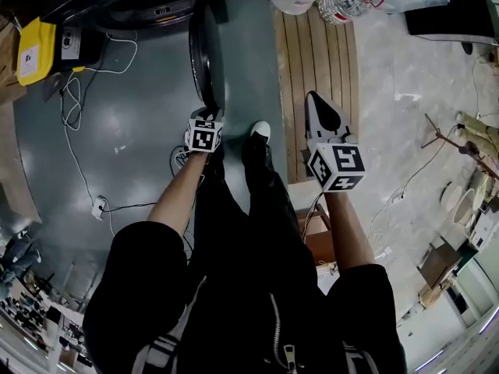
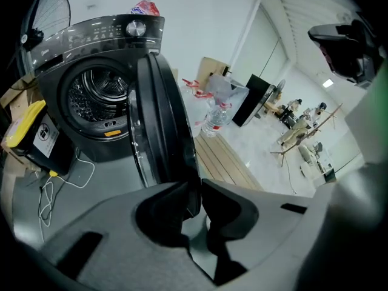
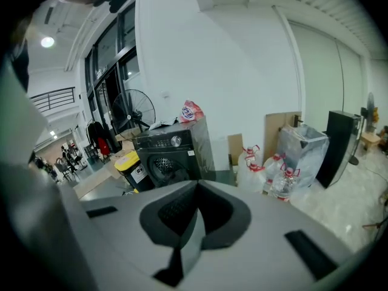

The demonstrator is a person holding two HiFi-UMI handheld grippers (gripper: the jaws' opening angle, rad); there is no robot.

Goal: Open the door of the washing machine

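1. Cable (image 1: pixel 74 142), thin and white, lies on the gray floor far to your left, near a black box (image 1: pixel 35 49) with a yellow top.
2. Next comes the dark washing machine (image 2: pixel 91 93). It stands just beside that box, and you can see right into its shiny drum.
3. The door (image 2: pixel 160 120) is swung wide open. It sticks out from the machine, edge-on to you, between the machine and your left gripper.
4. Your left gripper (image 2: pixel 196 182) is at the door's near edge. Its jaws are a little apart, and the door's rim sits between them. The left jaw looks like it touches the rim. A thin slit shows by the other jaw, so the grip is let go.
5. Your shoe (image 1: pixel 260 130) is on the floor between the two grippers.
6. Your right gripper (image 3: pixel 197 184) is off to the right, well apart from the door. Its jaws are pressed together and hold nothing.
7. Wooden boards (image 1: pixel 316 61) lie on the floor past it, with a water bottle (image 1: pixel 343 2) at their far end.
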